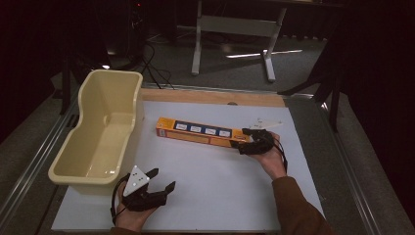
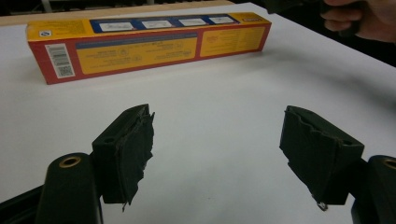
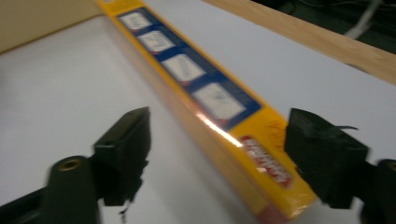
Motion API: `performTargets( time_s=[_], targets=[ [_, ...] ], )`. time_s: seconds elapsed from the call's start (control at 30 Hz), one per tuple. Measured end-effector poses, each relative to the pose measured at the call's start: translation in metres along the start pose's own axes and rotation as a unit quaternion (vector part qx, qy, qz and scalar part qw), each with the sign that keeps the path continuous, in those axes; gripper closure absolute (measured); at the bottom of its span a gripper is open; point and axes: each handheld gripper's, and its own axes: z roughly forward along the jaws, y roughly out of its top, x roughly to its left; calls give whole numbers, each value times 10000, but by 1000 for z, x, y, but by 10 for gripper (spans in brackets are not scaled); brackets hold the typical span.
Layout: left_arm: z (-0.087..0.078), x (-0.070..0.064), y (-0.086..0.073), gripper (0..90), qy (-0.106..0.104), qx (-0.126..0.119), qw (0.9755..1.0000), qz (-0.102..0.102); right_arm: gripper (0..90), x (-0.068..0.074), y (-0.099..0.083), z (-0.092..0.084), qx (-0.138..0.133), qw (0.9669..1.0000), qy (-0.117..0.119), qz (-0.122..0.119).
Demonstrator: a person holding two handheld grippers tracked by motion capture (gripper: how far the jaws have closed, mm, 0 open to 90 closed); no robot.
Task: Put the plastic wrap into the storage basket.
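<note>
No grasp yet: right gripper jaws spread astride box end; left gripper spread, idle; tub empty.

Cream plastic tub, open top up, sits at left edge of white tabletop sheet, long axis running near-to-far; inside bare, glare spot on its floor. Bare wood strip along far edge of tabletop. Beyond: grey floor w/ white table frame, black cables trailing at far left.
</note>
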Motion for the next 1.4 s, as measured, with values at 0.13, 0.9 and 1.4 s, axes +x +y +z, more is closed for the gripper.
performTargets(
  time_s=[0.13,0.9,1.4],
  targets=[
    [1,-1,0,253,-26,19,10000,20,161,-18,-2,14,73,9997,99,203],
    [2,-2,-1,252,-102,54,9999,-35,221,-13,-11,27,1363,9849,649,-853],
    [4,-3,-2,255,-133,107,9999,20,302,2,-16,23,1690,9795,338,-1040]
  ],
)
